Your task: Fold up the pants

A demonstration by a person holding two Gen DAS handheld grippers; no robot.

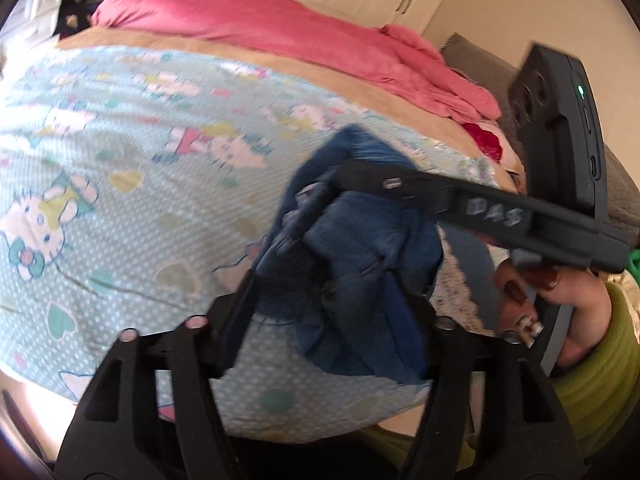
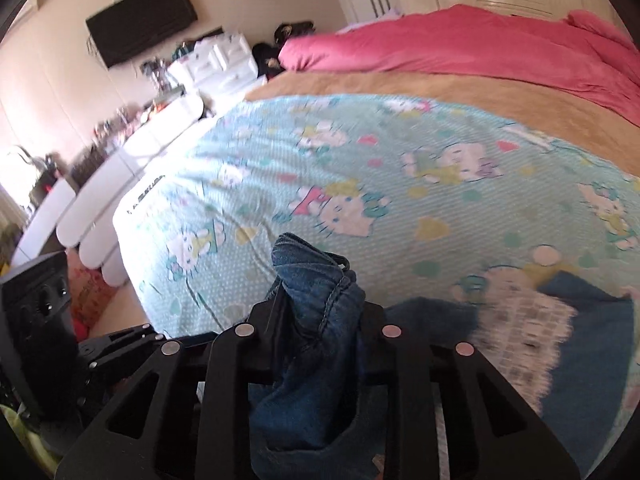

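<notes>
The blue denim pants (image 1: pixel 360 264) hang bunched above a bed with a light-blue cartoon-print sheet (image 1: pixel 140 184). My left gripper (image 1: pixel 336 304) is shut on the pants near the front edge of the bed. My right gripper (image 1: pixel 320 196) reaches in from the right in the left wrist view and pinches the same bundle higher up. In the right wrist view the right gripper (image 2: pixel 320 320) is shut on a wad of denim (image 2: pixel 316 304) that sticks up between its fingers. More of the pants (image 2: pixel 592 340) lies on the bed at right, with a pale lining showing.
A pink duvet (image 1: pixel 280 36) lies bunched along the far side of the bed, on a tan blanket (image 2: pixel 440 96). White wardrobes stand behind. A white dresser (image 2: pixel 216 64) and a wall-mounted TV (image 2: pixel 140 20) are at the left. The person's green sleeve (image 1: pixel 592 360) is at lower right.
</notes>
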